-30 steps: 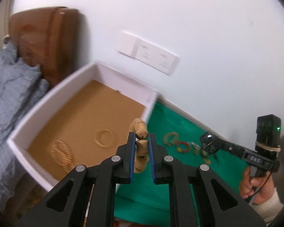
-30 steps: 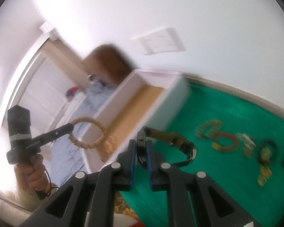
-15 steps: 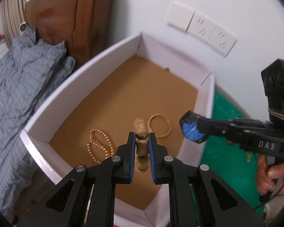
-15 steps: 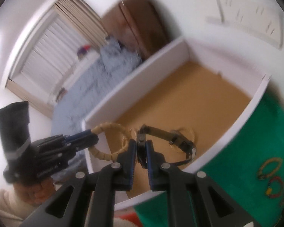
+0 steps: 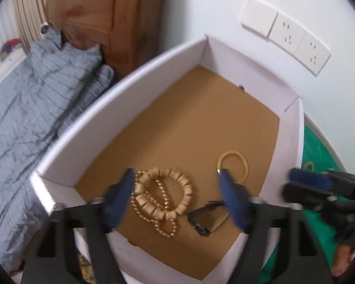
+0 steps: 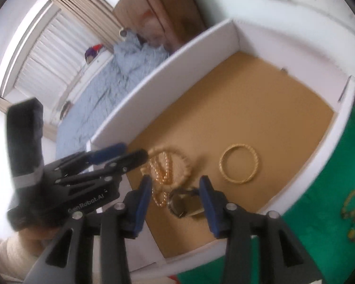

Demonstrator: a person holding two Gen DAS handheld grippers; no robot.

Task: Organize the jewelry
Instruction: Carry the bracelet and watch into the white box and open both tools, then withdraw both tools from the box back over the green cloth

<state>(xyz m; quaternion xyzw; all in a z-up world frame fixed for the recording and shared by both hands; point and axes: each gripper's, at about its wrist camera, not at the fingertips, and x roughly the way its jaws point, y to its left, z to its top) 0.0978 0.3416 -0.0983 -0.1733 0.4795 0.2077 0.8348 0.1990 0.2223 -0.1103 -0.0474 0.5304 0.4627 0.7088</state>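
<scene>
A white box (image 5: 120, 108) with a brown floor holds the jewelry. In the left wrist view a wooden bead bracelet (image 5: 185, 190) lies on a gold bead necklace (image 5: 164, 227), beside a dark watch (image 5: 201, 220) and a gold bangle (image 5: 234, 156). My left gripper (image 5: 176, 197) is open and empty above the bracelet. My right gripper (image 6: 176, 198) is open and empty above the watch (image 6: 181, 204). The bangle (image 6: 239, 163) and the box (image 6: 177, 85) also show in the right wrist view.
The box stands on a green cloth (image 6: 331, 224) with several more bracelets (image 6: 352, 210) lying on it. A bed with grey bedding (image 5: 28, 108) and a wooden headboard (image 5: 111, 21) are left of the box. Wall sockets (image 5: 288, 35) are behind.
Both grippers have opened. The wooden bead bracelet has dropped from the left gripper and the watch from the right gripper; both now lie on the box floor.
</scene>
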